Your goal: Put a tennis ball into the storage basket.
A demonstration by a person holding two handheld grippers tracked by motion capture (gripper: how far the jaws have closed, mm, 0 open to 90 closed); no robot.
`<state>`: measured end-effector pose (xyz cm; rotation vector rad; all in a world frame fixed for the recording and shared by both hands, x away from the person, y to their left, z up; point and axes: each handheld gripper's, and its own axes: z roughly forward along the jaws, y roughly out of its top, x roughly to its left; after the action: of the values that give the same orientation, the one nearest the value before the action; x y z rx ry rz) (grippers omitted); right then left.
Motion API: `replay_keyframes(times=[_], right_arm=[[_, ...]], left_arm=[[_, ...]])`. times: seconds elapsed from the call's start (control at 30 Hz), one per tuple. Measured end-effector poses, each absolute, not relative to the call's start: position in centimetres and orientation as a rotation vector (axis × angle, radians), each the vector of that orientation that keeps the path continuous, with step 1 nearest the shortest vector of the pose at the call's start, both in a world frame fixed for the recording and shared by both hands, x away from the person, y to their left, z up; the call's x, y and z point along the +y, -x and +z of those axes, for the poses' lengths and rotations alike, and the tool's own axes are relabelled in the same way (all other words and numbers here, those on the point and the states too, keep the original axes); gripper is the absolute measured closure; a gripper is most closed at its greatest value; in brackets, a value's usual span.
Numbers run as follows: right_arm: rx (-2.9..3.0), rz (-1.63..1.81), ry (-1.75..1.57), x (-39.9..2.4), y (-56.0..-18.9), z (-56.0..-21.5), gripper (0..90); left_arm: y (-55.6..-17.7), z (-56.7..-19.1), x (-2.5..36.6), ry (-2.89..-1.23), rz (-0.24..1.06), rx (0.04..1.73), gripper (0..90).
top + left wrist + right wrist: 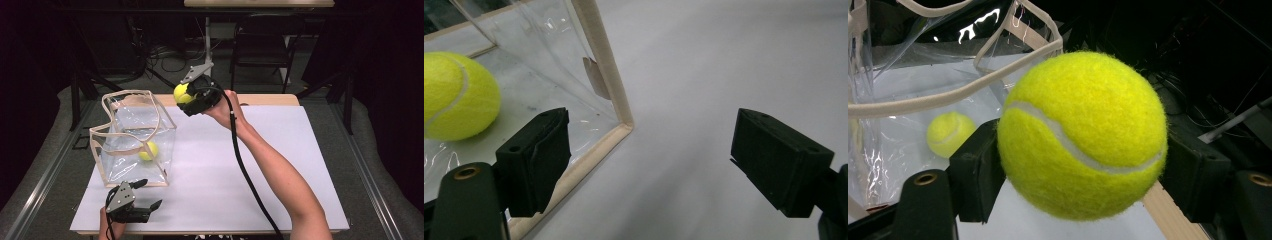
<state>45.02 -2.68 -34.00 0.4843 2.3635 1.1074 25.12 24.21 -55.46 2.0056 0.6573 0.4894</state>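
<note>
Right claw (186, 98) squeezes a yellow ball (181, 93) between its two black jaws. In the right gripper view the ball (1083, 135) sits tight between them, one jaw pressing on each side, with a white seam curving across its fuzzy front. Seen from the high view, this claw is held up in the air over the far edge of the table (280, 165), just past the far right corner of the bag (132, 137). A black cable runs from it back along the person's arm.

That bag is see-through, with a pale trim, and it stands open near the left edge of the table. A second ball (148, 150) lies inside it on the bottom, close to the near wall. It looks to be touching that wall, but the shiny plastic makes this hard to tell.

Left claw (148, 195) is low down near the front left corner of the table, just in front of the bag. Its jaws are wide apart with nothing between them. In the left gripper view one jaw is beside the bag's bottom corner (624, 127), and the second ball (456, 95) shows through the plastic.
</note>
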Motion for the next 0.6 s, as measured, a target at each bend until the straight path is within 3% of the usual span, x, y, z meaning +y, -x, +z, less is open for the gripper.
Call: replay_keyframes(times=[0.6], right_arm=[[2.366,1.112,-0.464,-1.0,-45.3,-33.2,26.0]], left_arm=[[-25.1,-55.4,24.3,-2.005,0.492,0.658,15.9]])
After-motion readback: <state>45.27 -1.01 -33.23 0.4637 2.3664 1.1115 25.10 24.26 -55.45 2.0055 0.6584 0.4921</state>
